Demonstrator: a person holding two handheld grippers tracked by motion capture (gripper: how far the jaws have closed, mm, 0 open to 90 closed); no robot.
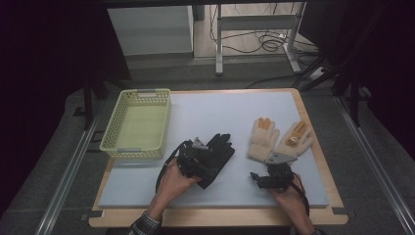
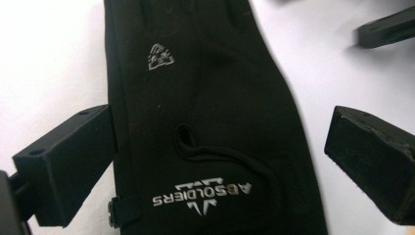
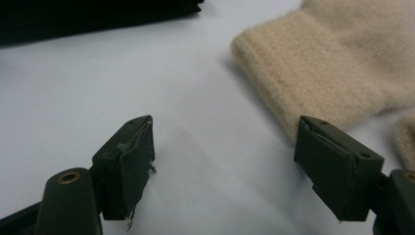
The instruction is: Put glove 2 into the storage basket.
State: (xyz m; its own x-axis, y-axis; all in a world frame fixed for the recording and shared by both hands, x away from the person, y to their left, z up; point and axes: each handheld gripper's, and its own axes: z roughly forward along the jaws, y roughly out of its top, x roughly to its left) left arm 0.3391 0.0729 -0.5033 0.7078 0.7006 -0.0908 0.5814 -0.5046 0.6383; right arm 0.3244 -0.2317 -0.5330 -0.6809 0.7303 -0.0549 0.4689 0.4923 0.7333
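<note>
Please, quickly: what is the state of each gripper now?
Left gripper: open, jaws either side of the black glove, not gripping.
Right gripper: open, holding nothing, near the beige glove.

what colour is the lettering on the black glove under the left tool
Silver-grey lettering on the black fabric glove, clearest in the left gripper view.

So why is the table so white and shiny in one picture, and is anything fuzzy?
Left gripper view: the mat is washed out white around the black glove. Right gripper view: the cream glove is slightly soft. High view: the edges are dark.
</note>
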